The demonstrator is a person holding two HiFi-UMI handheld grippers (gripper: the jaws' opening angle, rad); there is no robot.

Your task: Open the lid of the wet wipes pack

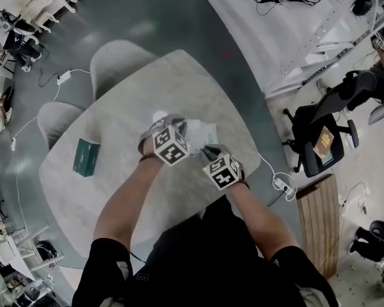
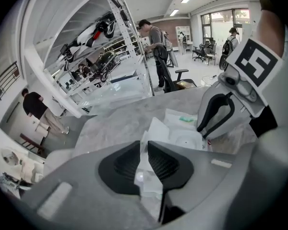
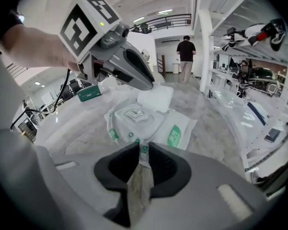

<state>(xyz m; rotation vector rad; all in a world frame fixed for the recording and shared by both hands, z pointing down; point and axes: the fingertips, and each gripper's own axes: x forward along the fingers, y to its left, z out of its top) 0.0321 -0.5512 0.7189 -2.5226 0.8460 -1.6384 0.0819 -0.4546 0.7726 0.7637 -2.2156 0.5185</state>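
The wet wipes pack [image 1: 205, 133] lies on the marble table [image 1: 115, 190], white with green print. In the right gripper view its white lid [image 3: 156, 98] stands raised off the pack [image 3: 175, 133], baring the round opening [image 3: 133, 114]. My left gripper [image 1: 181, 128] is shut on that lid; in its own view the white flap [image 2: 151, 133] runs up between the jaws of my left gripper [image 2: 145, 145]. My right gripper [image 1: 208, 151] is at the pack's near end. In its own view, my right gripper [image 3: 144, 147] is shut on the pack's sealed edge [image 3: 144, 150]. The left gripper [image 3: 150, 84] comes in from the upper left.
A green box [image 1: 86, 157] sits on the table's left part. Two grey chairs [image 1: 118, 59] stand at the far edge, a black office chair [image 1: 326, 130] and a wooden bench [image 1: 317, 222] to the right. People [image 2: 156, 37] stand by shelving in the background.
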